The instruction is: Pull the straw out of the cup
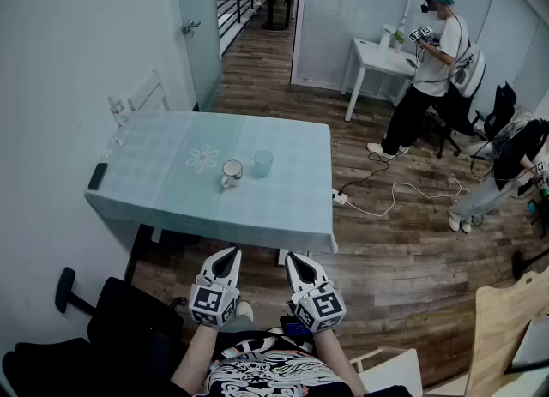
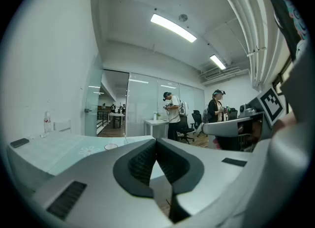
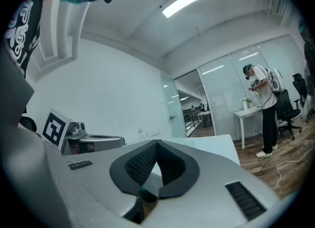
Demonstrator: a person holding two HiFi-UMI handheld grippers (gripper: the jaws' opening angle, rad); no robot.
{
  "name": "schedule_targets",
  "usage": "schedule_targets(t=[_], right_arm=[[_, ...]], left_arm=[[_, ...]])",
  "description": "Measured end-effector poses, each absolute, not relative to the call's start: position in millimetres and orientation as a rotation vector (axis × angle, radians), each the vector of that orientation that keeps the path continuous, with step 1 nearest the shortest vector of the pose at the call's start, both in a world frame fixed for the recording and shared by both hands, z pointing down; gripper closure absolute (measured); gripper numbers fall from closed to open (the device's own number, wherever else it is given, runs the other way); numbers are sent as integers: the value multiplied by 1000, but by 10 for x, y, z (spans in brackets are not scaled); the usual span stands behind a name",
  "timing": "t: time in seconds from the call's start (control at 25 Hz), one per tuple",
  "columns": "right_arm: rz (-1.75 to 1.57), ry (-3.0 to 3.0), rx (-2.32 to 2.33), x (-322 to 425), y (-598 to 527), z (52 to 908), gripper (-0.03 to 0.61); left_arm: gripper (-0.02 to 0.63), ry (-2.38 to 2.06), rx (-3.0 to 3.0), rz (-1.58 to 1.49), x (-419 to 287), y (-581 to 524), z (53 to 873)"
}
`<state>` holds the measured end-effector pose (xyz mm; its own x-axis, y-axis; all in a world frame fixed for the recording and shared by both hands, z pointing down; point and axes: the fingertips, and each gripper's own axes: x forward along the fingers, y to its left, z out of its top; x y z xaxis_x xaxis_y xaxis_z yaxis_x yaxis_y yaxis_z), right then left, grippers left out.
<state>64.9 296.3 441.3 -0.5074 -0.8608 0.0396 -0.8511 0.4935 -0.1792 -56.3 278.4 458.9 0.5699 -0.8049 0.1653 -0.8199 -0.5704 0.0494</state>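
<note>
Phone (image 1: pixel 98 176): a flat dark slab is laid near the left edge of the bench, well apart from the cups.
Bottle (image 1: pixel 117 111): a small clear bottle is stood at the far left corner.
Bench (image 1: pixel 163 189): it is covered by a pale teal cloth, smooth and matt, with a white flower printed near the middle.
Left tongs (image 1: pixel 229 255): they are held low before the near edge of the bench, well short of the cups. In the left gripper view (image 2: pixel 156 141) the dark ribbed pads are seen pressed together with nothing between them.
Mug (image 1: pixel 232 172): white, glossy and cylindrical, with a handle, it is stood upright near the middle of the bench.
Cup (image 1: pixel 262 162): translucent teal and slightly tapered, it is stood upright just beside the mug, on its right.
Straw: it cannot be made out at this size. Which of the 2 vessels carries it cannot be told, though the teal cup is judged the likelier.
Handling: the straw is judged light, thin, smooth enough to slip and easily crushed. It is best pinched gently just above the rim and drawn along its own axis. The cup is likely light and could be tipped or lifted with it, so it should be steadied by the other tongs.
Right tongs (image 1: pixel 294 258): they are held beside the left pair, also short of the bench. In the right gripper view (image 3: pixel 157 144) the pads are seen closed on nothing.
Progress: the pull is judged not yet begun.
</note>
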Motion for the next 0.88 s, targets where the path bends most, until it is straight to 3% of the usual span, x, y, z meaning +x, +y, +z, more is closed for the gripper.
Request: schedule_targets(t=[0.88], right_arm=[[-207, 2700, -1579, 393, 2775, 4457, 565]], left_arm=[[623, -1464, 2670, 105, -843, 2590, 4464]])
